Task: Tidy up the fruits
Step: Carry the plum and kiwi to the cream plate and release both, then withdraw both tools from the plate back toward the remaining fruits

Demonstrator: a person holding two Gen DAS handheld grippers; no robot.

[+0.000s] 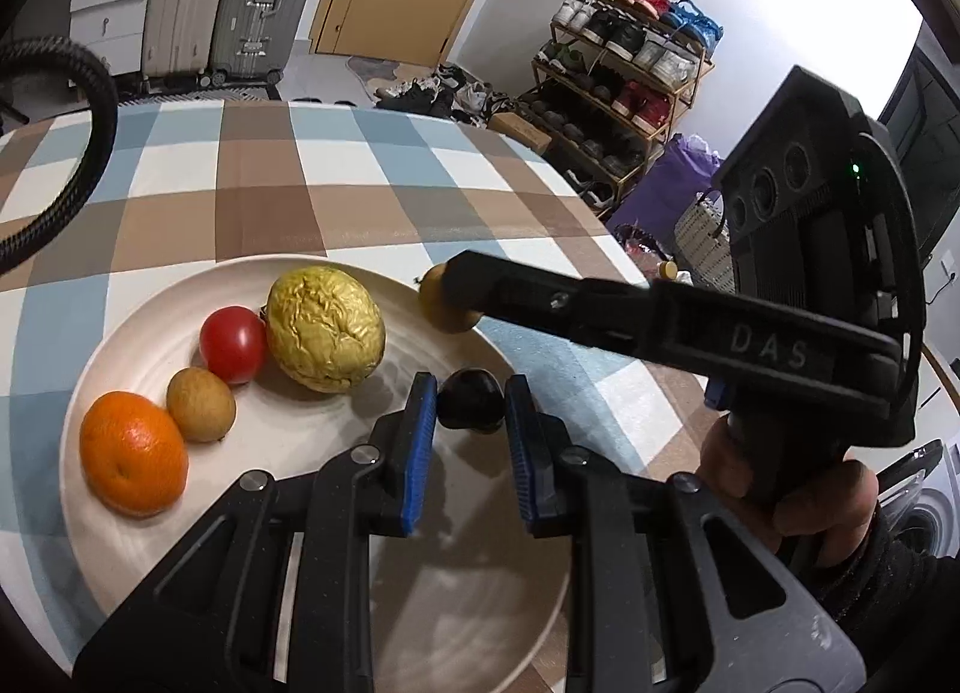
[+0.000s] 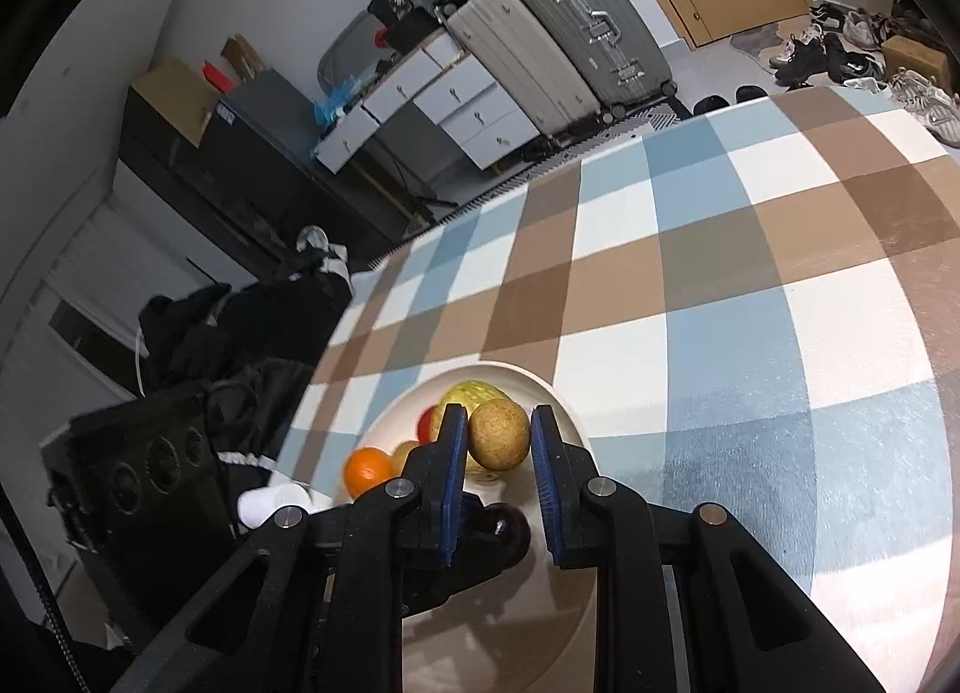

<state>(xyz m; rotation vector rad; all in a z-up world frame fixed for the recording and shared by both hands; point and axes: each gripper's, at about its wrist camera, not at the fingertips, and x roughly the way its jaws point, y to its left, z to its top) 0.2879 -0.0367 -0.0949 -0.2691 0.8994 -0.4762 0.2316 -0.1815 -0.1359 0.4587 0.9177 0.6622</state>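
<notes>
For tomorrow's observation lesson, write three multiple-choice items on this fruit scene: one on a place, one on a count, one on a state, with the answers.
1. Where is the orange?
A. On the plate's left part, beside a small brown fruit
B. On the cloth, off the plate
C. Between the right claw's pads

2. How many fruits rest untouched on the plate, left of the claws?
A. Two
B. Four
C. Six

3. What is the left claw doing?
A. Its pads flank a dark round fruit over the plate
B. Squeezing the tomato
C. Hanging over bare cloth

Answers:
1 A: it lies next to the brown fruit.
2 B: orange, brown fruit, tomato, wrinkled yellow fruit.
3 A: the dark fruit sits between the blue pads.
</notes>
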